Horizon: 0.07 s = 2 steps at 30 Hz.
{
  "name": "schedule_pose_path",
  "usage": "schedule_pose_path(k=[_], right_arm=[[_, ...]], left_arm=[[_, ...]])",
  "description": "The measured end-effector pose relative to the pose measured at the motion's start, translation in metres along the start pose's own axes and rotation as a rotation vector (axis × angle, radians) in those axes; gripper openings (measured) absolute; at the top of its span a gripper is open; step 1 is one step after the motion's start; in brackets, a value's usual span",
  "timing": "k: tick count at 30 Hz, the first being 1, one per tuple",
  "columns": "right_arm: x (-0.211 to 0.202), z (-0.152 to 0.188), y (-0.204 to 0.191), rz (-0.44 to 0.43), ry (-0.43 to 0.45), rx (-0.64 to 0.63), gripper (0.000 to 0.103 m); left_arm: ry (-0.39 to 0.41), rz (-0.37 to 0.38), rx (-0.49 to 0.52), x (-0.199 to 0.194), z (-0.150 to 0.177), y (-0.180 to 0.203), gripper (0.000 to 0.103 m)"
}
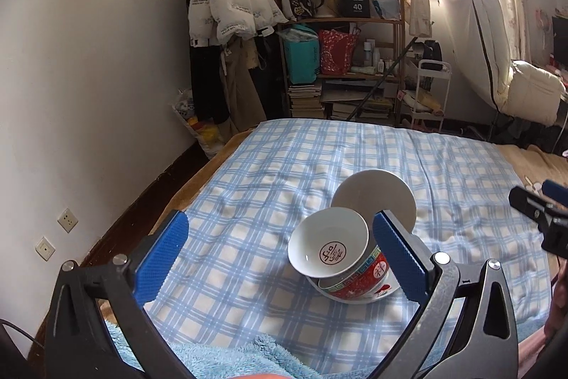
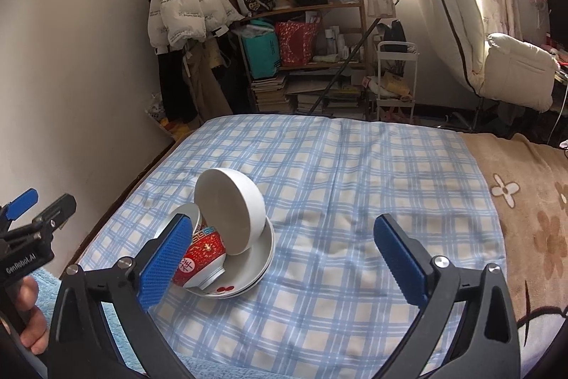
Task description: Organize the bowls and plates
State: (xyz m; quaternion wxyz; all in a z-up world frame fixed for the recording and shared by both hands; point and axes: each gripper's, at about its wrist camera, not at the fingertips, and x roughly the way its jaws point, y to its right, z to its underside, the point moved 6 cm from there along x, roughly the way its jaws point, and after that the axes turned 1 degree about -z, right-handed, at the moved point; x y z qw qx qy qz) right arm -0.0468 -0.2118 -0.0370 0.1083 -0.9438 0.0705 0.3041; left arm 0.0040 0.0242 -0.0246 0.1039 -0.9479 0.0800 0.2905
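Both the left gripper and right gripper gape wide, empty. On the plate a red bowl and white bowl lie tipped together.

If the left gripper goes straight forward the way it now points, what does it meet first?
Probably the red patterned bowl, tilted in the stack on the plates. It lies between the open jaws of the left gripper, toward the right side, though depth is unclear.

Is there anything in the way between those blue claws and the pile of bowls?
Nothing visible does. Both the left gripper and right gripper are open, with only bare checked sheet before the red bowl and tilted white bowl.
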Motion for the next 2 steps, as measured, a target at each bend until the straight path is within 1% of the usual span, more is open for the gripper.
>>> schedule_pose_path(k=[2], right_arm=[[-0.0015,-0.0008,0.0017,0.007,0.017,0.007,0.103]], left_arm=[[0.003,0.007,0.021,-0.0009,0.0024,0.0051,0.102]])
